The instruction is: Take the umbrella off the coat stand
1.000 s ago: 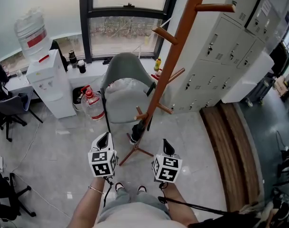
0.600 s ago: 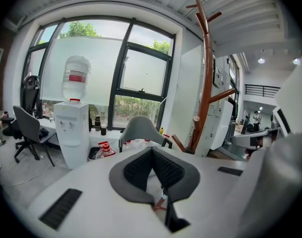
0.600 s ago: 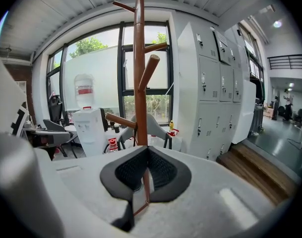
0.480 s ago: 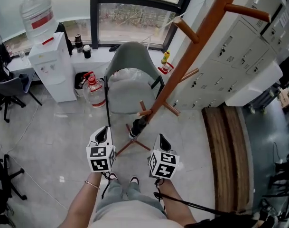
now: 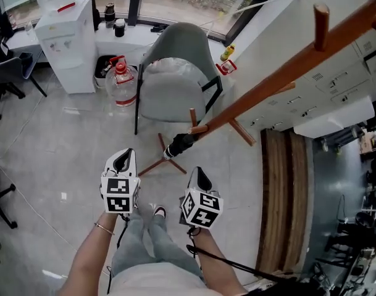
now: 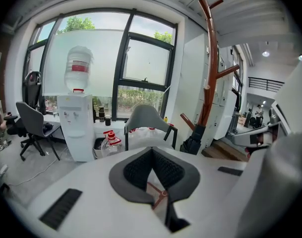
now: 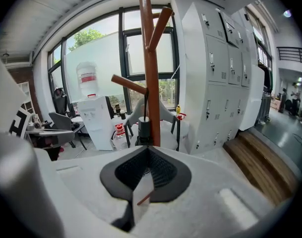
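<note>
The brown wooden coat stand (image 5: 268, 85) slants from its foot on the floor up to the top right of the head view. A folded black umbrella (image 5: 178, 145) hangs low on it, beside a short peg. My left gripper (image 5: 123, 161) is shut with nothing in it, a little left of the umbrella and short of it. My right gripper (image 5: 199, 179) is also shut and empty, just below the umbrella. The left gripper view has the umbrella (image 6: 195, 140) at the right of the jaws (image 6: 151, 152). In the right gripper view the umbrella (image 7: 144, 128) hangs straight ahead against the pole (image 7: 151, 83), beyond the gripper (image 7: 148, 150).
A grey chair (image 5: 175, 73) with a white bag stands behind the stand. A water bottle (image 5: 120, 82) and a white dispenser (image 5: 67, 39) stand to its left. Grey lockers (image 5: 336, 97) and a wooden step (image 5: 280, 196) line the right. A black office chair (image 5: 8, 82) is at the far left.
Both grippers have sunk and come nearer the foot of the stand and the umbrella. The head view has tipped further down, so the pole slants more. Both jaws stay shut.
</note>
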Motion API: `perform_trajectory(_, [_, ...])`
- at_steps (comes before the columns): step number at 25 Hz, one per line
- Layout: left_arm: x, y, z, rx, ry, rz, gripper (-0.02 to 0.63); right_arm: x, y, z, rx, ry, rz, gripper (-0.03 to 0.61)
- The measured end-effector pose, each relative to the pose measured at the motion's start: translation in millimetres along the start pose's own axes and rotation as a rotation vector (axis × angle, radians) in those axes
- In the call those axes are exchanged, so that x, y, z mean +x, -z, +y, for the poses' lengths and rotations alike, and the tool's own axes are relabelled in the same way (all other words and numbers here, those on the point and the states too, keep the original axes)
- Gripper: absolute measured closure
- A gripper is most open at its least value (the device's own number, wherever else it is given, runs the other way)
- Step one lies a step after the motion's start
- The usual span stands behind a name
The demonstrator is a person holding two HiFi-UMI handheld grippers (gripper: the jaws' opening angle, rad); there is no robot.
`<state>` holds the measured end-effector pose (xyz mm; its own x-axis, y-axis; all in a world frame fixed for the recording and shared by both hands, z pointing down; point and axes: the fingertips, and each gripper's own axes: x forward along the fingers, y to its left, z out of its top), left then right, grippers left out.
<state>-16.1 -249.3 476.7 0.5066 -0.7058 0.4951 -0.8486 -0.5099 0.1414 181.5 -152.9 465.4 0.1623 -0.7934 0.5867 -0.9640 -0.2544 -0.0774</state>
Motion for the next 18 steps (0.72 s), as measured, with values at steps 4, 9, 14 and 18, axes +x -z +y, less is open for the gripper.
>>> perform_trajectory(4, [10,27,10,0.002,-0.002,0.032,0.612,18,27,1,0.005,0.009,0.043,0.572])
perform_trajectory(9, [25,60,24,-0.016,-0.009,0.069,0.612,37,53,2,0.002,0.026,0.074,0.574])
perform_trajectory(14, [35,82,32,-0.035,-0.016,0.085,0.612,53,68,4,0.009,0.021,0.077,0.572])
perform_trajectory(18, [35,88,36,-0.042,-0.021,0.088,0.612,58,73,7,0.001,0.013,0.080,0.572])
